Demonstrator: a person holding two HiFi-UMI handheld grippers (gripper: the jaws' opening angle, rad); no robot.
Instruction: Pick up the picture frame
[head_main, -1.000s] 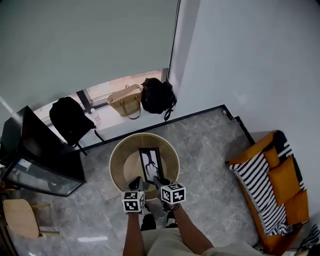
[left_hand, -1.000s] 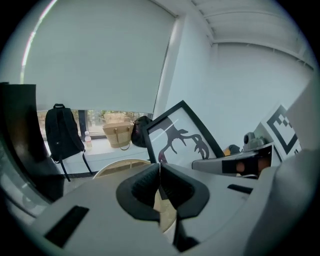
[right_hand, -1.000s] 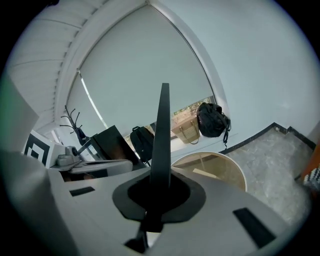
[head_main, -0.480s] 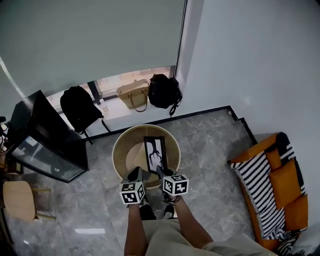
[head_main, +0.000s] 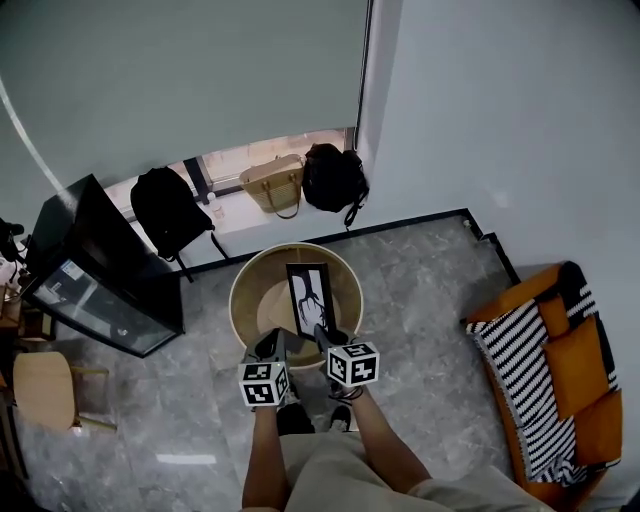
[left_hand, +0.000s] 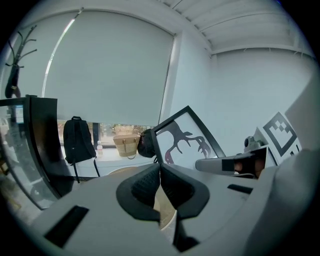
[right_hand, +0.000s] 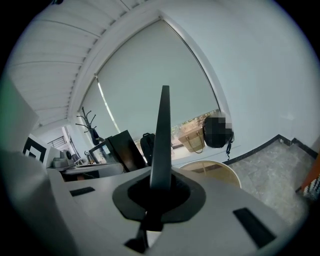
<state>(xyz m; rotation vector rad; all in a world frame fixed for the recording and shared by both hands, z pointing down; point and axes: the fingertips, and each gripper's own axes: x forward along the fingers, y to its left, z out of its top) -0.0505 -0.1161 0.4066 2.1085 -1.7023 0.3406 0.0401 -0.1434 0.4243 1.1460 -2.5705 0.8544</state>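
I have the right tool clamped on the picture frame. In the right gripper view the frame runs edge-on out of the dark ribbed pads, a thin dark blade rising straight up the middle. The left tool is pinched together with nothing in it, pads meeting at their tips, and sits just beside the right one at the near edge of the worktop.

The frame is a flat rectangle with a slim black border around a white sheet that carries a dark, branching, antler-like figure. From the head view it lies over the middle of the worktop, its long side running from the near edge toward the far edge, with the right tool gripping its near short end. From the left gripper view it is tilted, one sharp corner up against the pale wall.

The worktop is round, pale wood, with a raised rim like a shallow tray. It stands on a grey, veined stone floor. Beyond its far edge, a black backpack, a tan woven bag and a rounded black bag sit along the window ledge under a smooth grey roller blind. Off to the right is an orange sofa with a black-and-white striped throw
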